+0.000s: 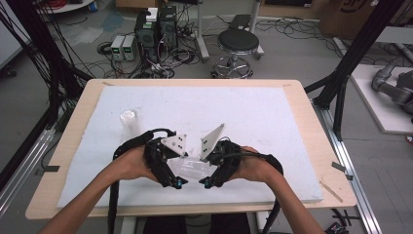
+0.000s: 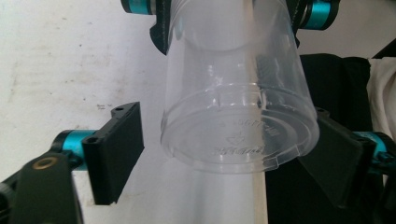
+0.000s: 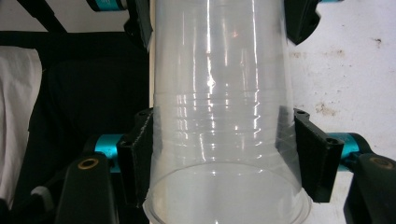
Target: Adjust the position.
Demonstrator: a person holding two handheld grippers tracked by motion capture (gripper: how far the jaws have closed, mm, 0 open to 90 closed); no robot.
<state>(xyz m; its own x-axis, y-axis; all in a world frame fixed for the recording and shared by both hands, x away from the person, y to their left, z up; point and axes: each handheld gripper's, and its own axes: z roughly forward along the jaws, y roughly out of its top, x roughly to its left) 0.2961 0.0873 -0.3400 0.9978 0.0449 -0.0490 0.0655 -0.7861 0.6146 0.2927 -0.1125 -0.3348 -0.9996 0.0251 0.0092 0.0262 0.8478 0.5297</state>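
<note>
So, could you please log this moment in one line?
right gripper: shut on clear cup | left gripper: open around cup base

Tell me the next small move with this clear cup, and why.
Probably close the left gripper onto the clear cup's base end. The right gripper already clamps its rim end, while the left jaws flank the base with gaps on both sides, so it has no hold there yet.

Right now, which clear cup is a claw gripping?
The raised cup, clamped in the right claw; the other cup stands untouched at the mat's left.
</note>
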